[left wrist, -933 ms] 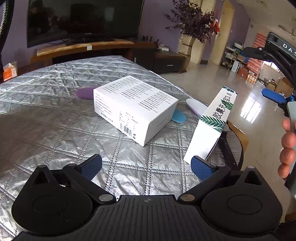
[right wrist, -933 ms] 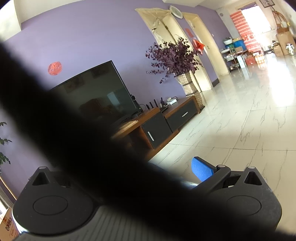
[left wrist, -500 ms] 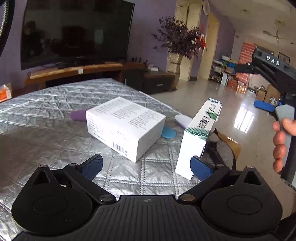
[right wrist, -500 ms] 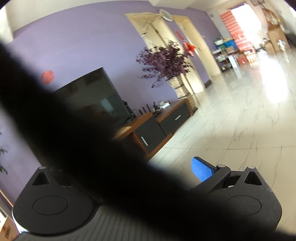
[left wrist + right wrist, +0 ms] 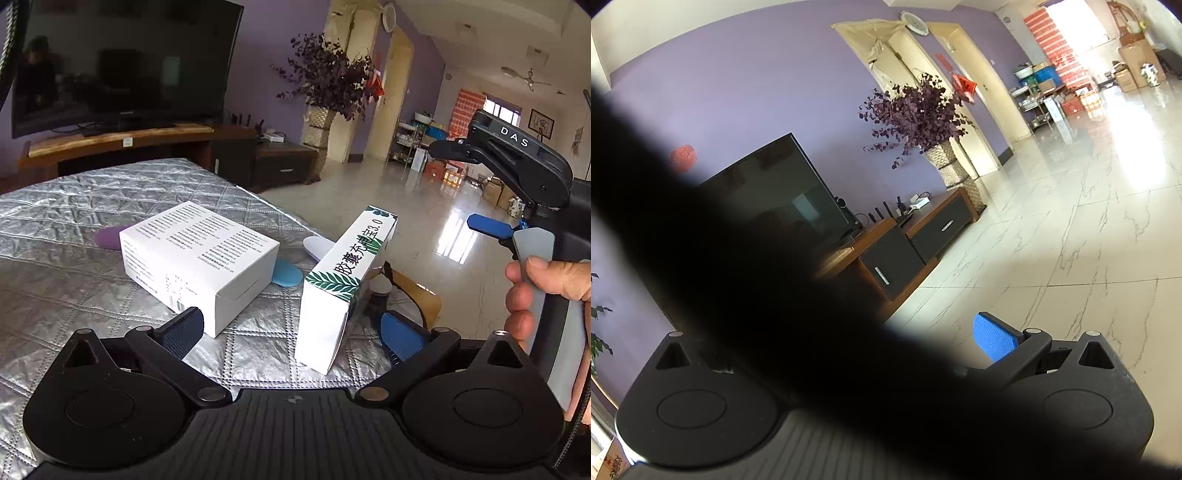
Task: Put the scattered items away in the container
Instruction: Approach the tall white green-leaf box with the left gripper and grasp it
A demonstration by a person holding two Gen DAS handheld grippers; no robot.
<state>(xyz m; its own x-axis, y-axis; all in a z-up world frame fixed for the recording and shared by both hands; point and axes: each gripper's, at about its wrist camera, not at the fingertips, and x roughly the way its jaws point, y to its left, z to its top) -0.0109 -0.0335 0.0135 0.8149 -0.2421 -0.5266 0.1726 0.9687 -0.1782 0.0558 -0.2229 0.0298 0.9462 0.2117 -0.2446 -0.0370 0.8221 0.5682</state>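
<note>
Two boxes sit on the shiny silver cover (image 5: pixel 74 273). The flat white box (image 5: pixel 199 254) lies on the left. The tall box (image 5: pixel 343 291) with green leaves stands tilted just to its right, leaning over the table edge. Three small flat ovals lie behind them. The purple oval (image 5: pixel 107 238) peeks out at the left of the white box. The blue oval (image 5: pixel 288 277) lies between the two boxes, just beside the white one. The white oval (image 5: pixel 319 247) lies behind the tall box. I cannot pick out the container for sure. A brown rim (image 5: pixel 424 295) shows behind the tall box, off the table edge.

The left gripper (image 5: pixel 291 332) hangs low over the cover, near both boxes. Its two blue pads are wide apart and hold nothing. The left pad is in front of the white box corner. The right pad is just beside the tall box, and I cannot tell if it touches it.

The right gripper (image 5: pixel 491 227) is up in the air at the right, over the floor. A hand (image 5: pixel 546 291) wraps its handle. I see only one blue pad from each view. A big dark blur (image 5: pixel 775 295) covers much of the right camera, so I cannot tell how far this gripper is open.

A TV (image 5: pixel 122 62) and a purple plant (image 5: pixel 328 77) stand far behind.
</note>
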